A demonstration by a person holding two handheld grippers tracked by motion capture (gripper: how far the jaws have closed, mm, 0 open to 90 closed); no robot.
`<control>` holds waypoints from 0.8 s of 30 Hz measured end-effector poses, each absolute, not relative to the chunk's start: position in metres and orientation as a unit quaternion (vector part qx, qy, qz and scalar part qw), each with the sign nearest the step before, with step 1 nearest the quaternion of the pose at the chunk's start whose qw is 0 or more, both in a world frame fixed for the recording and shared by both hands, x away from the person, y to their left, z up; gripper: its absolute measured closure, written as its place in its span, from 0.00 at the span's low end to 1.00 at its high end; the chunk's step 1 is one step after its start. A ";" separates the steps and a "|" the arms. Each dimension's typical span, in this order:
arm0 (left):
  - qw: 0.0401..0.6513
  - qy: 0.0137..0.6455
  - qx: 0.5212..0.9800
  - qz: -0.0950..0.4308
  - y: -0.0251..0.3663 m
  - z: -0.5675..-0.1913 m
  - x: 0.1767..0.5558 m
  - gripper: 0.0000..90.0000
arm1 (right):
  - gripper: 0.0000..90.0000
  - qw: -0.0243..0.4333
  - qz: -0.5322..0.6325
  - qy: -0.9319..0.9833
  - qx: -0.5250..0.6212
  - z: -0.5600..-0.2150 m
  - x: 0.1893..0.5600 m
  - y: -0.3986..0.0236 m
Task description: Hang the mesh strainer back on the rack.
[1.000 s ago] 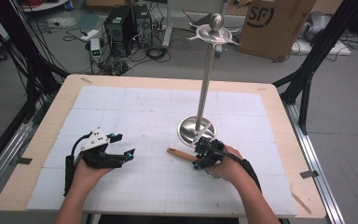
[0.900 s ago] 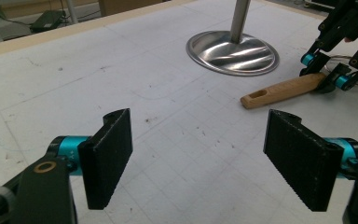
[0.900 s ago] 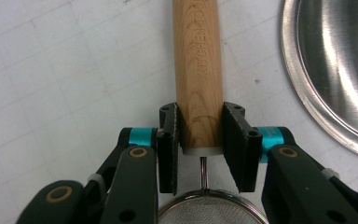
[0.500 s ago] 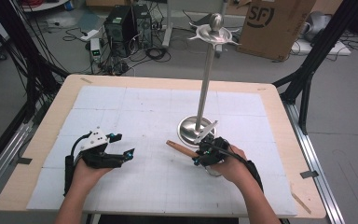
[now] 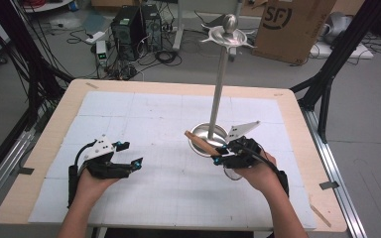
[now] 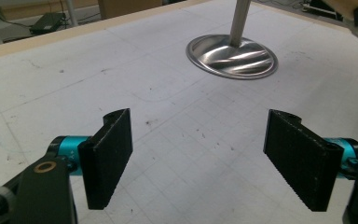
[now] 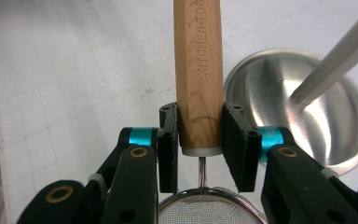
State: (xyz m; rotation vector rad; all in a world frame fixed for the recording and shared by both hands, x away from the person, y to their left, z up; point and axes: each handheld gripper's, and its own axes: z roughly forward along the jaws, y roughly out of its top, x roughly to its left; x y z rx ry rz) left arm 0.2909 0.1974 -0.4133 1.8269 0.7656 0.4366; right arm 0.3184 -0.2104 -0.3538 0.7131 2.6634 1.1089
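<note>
- Right gripper [image 7: 200, 144]: jaws clamped on the wooden handle [image 7: 199, 70] of a small mesh strainer [image 7: 209, 207]. Pads bite the handle at its ferrule end, right above the wire neck, so the mesh bowl hangs back toward the hand and the long handle sticks out forward.
- My read on that grip point: close to the bowl keeps the heavy end from swinging; the free handle tip can be steered.
- In the high view the strainer handle [image 5: 202, 141] points up-left over the stand's base [image 5: 209, 139], off the table, near the middle of the right half.
- Stand: chrome pole [image 5: 219, 84] with a hook crown [image 5: 228, 35] on top, round base sitting right of table centre, toward the far edge relative to the hands. Likely goal is hanging the strainer on a hook; not there yet, the crown is well above the gripper.
- Can't tell from these frames whether the handle tip has a hanging hole or loop.
- Left gripper [image 6: 198, 154]: jaws wide apart, nothing between them, only the gridded mat [image 6: 135, 70] below. Parked near the left front of the table [image 5: 69, 101], well apart from the stand. Looks idle, kept clear of the working side.
</note>
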 end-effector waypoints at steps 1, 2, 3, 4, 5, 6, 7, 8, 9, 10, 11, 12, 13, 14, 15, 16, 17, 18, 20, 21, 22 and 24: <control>0.528 0.320 0.765 0.183 0.197 -0.413 0.291 0.27 | 0.76 0.087 0.378 0.890 0.239 -0.350 0.318 -0.213; 0.529 0.320 0.765 0.182 0.197 -0.413 0.291 0.27 | 0.76 0.093 0.384 0.887 0.237 -0.347 0.318 -0.215; 0.528 0.320 0.765 0.183 0.197 -0.413 0.291 0.27 | 0.76 0.095 0.390 0.884 0.238 -0.343 0.317 -0.217; 0.528 0.320 0.765 0.183 0.198 -0.413 0.291 0.27 | 0.76 0.099 0.400 0.880 0.238 -0.338 0.316 -0.220; 0.528 0.320 0.765 0.183 0.198 -0.413 0.291 0.27 | 0.76 0.102 0.408 0.876 0.236 -0.334 0.315 -0.223; 0.528 0.319 0.765 0.183 0.198 -0.413 0.291 0.27 | 0.76 0.105 0.414 0.873 0.237 -0.331 0.315 -0.224; 0.529 0.320 0.764 0.182 0.198 -0.413 0.291 0.27 | 0.76 0.107 0.418 0.870 0.236 -0.327 0.314 -0.226; 0.529 0.320 0.765 0.182 0.198 -0.413 0.291 0.27 | 0.76 0.113 0.425 0.867 0.237 -0.321 0.313 -0.231; 0.530 0.320 0.764 0.180 0.198 -0.413 0.291 0.27 | 0.76 0.113 0.425 0.867 0.237 -0.321 0.313 -0.231; 0.531 0.320 0.764 0.179 0.198 -0.413 0.291 0.27 | 0.76 0.115 0.427 0.865 0.237 -0.318 0.312 -0.233; 0.532 0.320 0.764 0.179 0.198 -0.413 0.291 0.27 | 0.76 0.121 0.430 0.863 0.236 -0.316 0.313 -0.236; 0.532 0.320 0.763 0.179 0.198 -0.412 0.291 0.27 | 0.76 0.121 0.434 0.860 0.238 -0.313 0.313 -0.239; 0.532 0.320 0.763 0.179 0.198 -0.412 0.291 0.27 | 0.76 0.124 0.436 0.858 0.240 -0.311 0.313 -0.242; 0.533 0.319 0.763 0.178 0.198 -0.412 0.291 0.27 | 0.76 0.126 0.438 0.856 0.243 -0.309 0.312 -0.245; 0.533 0.319 0.764 0.178 0.198 -0.412 0.291 0.27 | 0.76 0.127 0.440 0.855 0.244 -0.306 0.312 -0.248; 0.533 0.320 0.763 0.177 0.198 -0.412 0.291 0.27 | 0.76 0.129 0.441 0.853 0.245 -0.304 0.312 -0.251; 0.534 0.320 0.762 0.176 0.199 -0.412 0.291 0.27 | 0.76 0.135 0.444 0.852 0.244 -0.302 0.312 -0.254; 0.535 0.320 0.762 0.176 0.199 -0.412 0.291 0.27 | 0.76 0.133 0.446 0.850 0.247 -0.299 0.311 -0.256; 0.534 0.320 0.762 0.176 0.199 -0.412 0.291 0.27 | 0.76 0.139 0.455 0.845 0.246 -0.293 0.311 -0.262; 0.534 0.320 0.762 0.176 0.198 -0.412 0.291 0.27 | 0.76 0.138 0.460 0.842 0.245 -0.290 0.311 -0.264; 0.534 0.320 0.762 0.177 0.198 -0.413 0.291 0.27 | 0.76 0.138 0.463 0.840 0.248 -0.287 0.310 -0.266; 0.533 0.318 0.764 0.178 0.198 -0.412 0.291 0.27 | 0.76 0.141 0.468 0.837 0.246 -0.281 0.309 -0.271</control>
